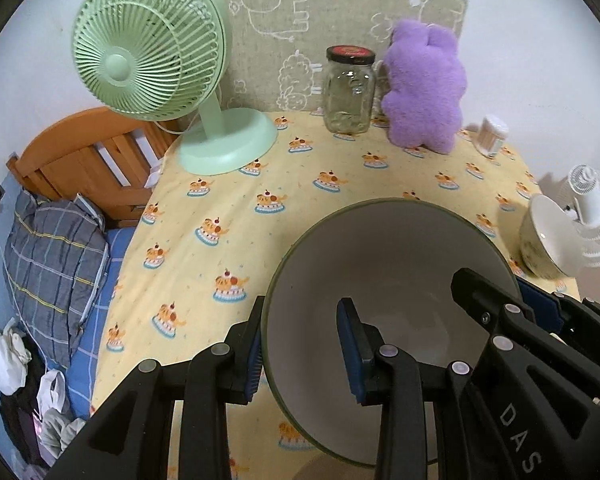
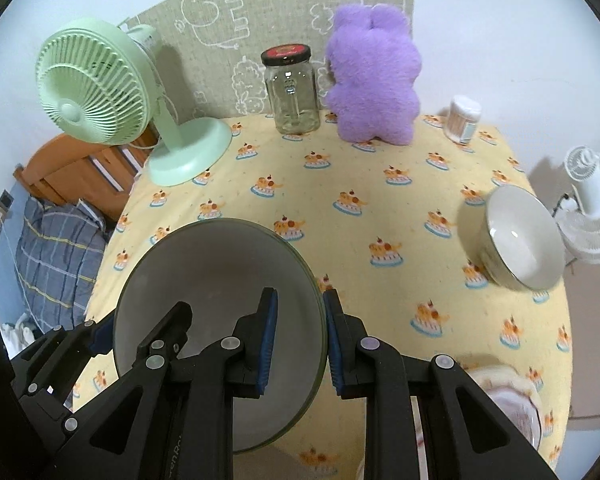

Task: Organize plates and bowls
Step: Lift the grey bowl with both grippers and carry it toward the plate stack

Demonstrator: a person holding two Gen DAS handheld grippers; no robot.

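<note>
I hold one wide bowl (image 1: 380, 280) above the table (image 1: 300, 176), empty, smooth, white inside with a green rim. My left gripper (image 1: 304, 348) pinches its left wall, my right gripper (image 2: 300, 344) its right wall. A capped glass jar (image 1: 350, 92) looks empty. Far right sits a second bowl (image 2: 520, 236), glossy, empty.

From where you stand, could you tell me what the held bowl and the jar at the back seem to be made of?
Held bowl: probably glazed ceramic, with a smooth off-white inside and dark green rim. Jar: clear glass, see-through with highlights; its black lid looks like painted metal, though that is uncertain.
</note>
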